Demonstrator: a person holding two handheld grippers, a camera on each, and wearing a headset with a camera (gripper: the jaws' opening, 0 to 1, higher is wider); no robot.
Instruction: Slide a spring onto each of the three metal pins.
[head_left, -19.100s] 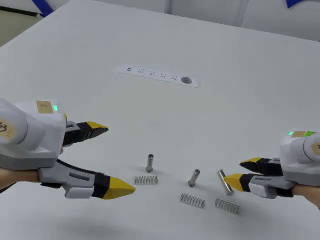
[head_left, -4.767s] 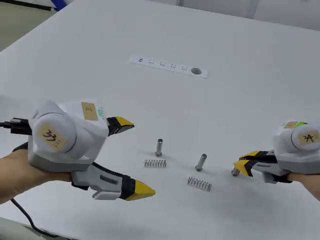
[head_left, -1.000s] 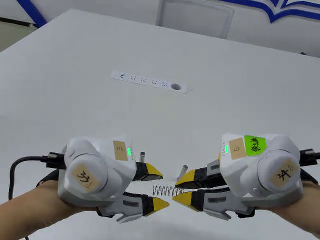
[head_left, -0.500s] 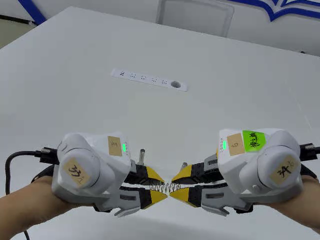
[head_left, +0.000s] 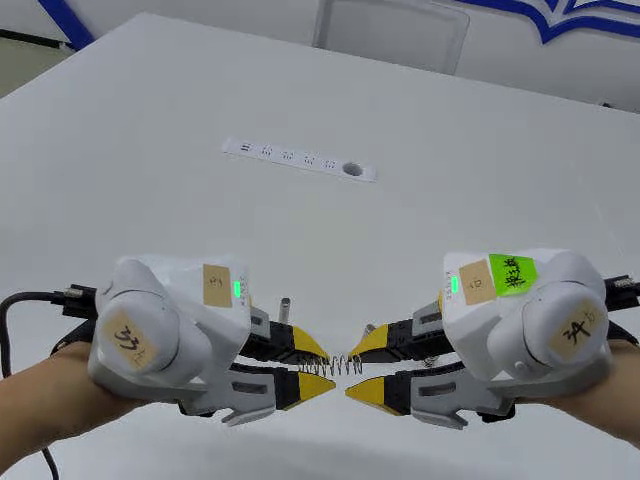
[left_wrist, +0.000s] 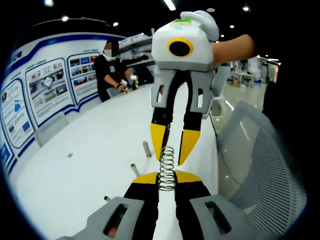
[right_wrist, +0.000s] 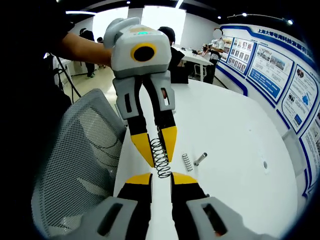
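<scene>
Left gripper (head_left: 320, 368) is clenched on the left end of the spring (head_left: 341, 365). In the left gripper view I see the coil seated between its yellow tips. The spring spans sideways in the air over the table's (head_left: 480, 200) near edge. Right gripper (head_left: 360, 370) pinches the other end, its tips facing the left ones at close range. Behind the tips, an upright pin (head_left: 285, 309) stands just left of the spring and a second pin (head_left: 369, 328) just right. In the right gripper view that second pin lies tilted, with a loose spring (right_wrist: 186, 161) beside it. Power strip (head_left: 299, 160) sits toward the far edge.
</scene>
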